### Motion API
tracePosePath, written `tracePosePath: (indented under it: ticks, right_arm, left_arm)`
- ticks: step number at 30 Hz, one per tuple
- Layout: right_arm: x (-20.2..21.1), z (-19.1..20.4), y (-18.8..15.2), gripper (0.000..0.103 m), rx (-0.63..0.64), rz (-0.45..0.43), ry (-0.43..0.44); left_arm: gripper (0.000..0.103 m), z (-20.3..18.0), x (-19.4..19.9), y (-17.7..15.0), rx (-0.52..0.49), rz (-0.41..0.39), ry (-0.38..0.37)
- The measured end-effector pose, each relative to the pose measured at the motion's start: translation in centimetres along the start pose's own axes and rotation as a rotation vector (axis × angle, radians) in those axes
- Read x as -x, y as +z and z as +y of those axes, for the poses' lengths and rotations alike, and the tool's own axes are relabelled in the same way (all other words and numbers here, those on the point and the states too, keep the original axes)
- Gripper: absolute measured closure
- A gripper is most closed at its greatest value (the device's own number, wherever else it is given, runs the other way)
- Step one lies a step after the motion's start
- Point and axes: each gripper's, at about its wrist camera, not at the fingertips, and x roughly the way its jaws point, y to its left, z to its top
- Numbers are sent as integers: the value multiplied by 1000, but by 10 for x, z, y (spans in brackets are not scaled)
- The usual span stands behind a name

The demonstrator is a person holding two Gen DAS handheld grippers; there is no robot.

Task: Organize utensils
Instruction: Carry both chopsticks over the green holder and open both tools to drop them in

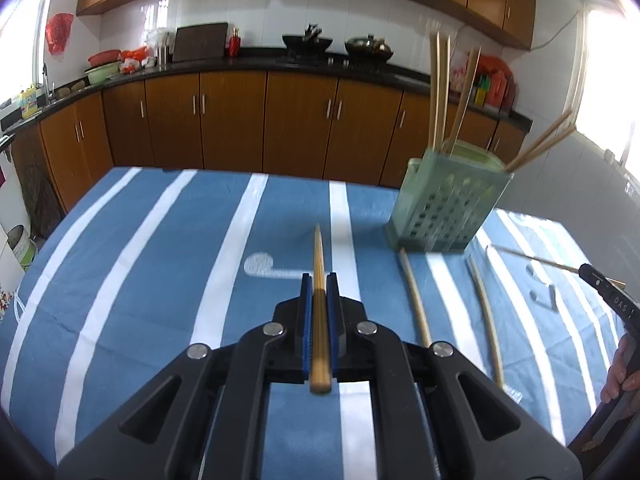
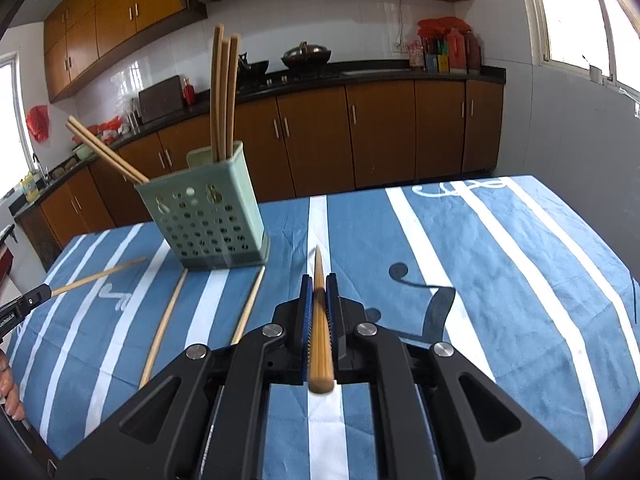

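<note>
You had both claws clenched: left gripper (image 1: 319, 280) on one chopstick (image 1: 318, 256), right gripper (image 2: 319, 280) on another chopstick (image 2: 318, 272), each held above the tablecloth (image 1: 160, 248) w/ the holder (image 1: 448, 200) nearby. They looked light, stiff, smooth, prob. slippery; grip mid-shaft.

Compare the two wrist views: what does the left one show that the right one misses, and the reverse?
Left wrist only: the left claw shut on its chopstick, seen along its length, and the sink corner.

Right wrist only: the right claw shut on its own chopstick, and the table's bare right half.

Both: the green holder with upright chopsticks, and two chopsticks lying before it.
</note>
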Motion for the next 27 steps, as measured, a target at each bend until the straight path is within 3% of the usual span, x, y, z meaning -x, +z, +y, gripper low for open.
tracePosePath:
  ticks: [8, 18, 27]
  right_arm:
    - [19, -2, 19, 96, -18, -87, 17]
    - [35, 3, 35, 96, -17, -142, 43]
    - [67, 16, 68, 96, -24, -231, 144]
  left_arm:
    - [95, -3, 26, 23, 19, -90, -25]
    - [95, -6, 44, 39, 15, -134, -48]
    - [95, -24, 77, 65, 0, -209, -125]
